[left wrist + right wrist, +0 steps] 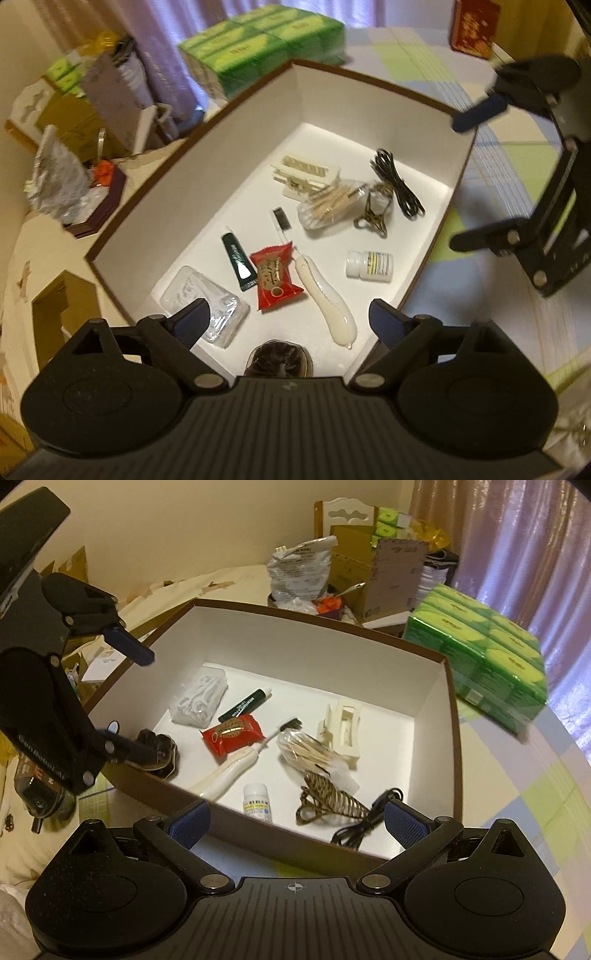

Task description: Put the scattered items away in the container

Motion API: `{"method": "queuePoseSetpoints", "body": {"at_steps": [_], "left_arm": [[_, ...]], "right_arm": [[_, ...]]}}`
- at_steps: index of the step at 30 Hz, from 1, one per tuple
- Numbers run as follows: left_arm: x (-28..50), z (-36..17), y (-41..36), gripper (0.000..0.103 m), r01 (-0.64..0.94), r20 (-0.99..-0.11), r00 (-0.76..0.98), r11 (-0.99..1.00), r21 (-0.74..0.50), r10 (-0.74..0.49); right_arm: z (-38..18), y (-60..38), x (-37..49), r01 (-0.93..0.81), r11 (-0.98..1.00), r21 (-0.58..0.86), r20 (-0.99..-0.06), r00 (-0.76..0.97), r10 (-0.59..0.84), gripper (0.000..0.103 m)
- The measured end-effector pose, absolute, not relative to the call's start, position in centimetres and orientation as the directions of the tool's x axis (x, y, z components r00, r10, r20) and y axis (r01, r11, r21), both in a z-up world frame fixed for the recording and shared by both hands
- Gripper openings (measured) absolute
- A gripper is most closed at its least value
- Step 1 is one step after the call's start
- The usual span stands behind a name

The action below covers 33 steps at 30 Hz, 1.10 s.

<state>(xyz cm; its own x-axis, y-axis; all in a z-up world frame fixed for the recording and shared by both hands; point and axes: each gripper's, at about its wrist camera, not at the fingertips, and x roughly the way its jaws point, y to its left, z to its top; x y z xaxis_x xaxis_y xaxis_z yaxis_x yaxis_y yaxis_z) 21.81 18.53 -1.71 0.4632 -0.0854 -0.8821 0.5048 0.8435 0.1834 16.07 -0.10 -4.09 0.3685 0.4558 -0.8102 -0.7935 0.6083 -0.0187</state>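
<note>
Green tissue packs [480, 653] beside box [192, 177], cardboard clutter [373, 572] behind

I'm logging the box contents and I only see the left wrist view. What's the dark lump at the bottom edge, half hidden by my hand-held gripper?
Observer: The right wrist view shows it whole. It is a dark brown crumpled item inside the box, against the wall, beside one finger of the open left hand-held gripper.
Operator: Is anything lying outside the box on that side?
Observer: Yes, a dark bottle lies on the bedding, outside the box.
</note>
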Motion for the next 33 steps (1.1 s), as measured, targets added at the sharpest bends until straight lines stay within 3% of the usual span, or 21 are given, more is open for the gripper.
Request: {"method": "queuePoseSetpoints", "body": {"at_steps": [21,33], "left_arm": [[12.3,3.6,14.7,0.102,0.176,-0.746,0.663,0.957,0.231,0.058],[7.4,5.4,12.9,0.102,0.054,-0.711,0.700,0.988,0.145,0.066]], "right_arm": [[-1.8,-6.3,10.0,-0.737,0.674,0.047,-0.743,0.426,0.517,0.103],[-1.1,-10.0,6.5,-0.696,0.712,0.090,-0.715,0.453,0.533,0.103]]}}
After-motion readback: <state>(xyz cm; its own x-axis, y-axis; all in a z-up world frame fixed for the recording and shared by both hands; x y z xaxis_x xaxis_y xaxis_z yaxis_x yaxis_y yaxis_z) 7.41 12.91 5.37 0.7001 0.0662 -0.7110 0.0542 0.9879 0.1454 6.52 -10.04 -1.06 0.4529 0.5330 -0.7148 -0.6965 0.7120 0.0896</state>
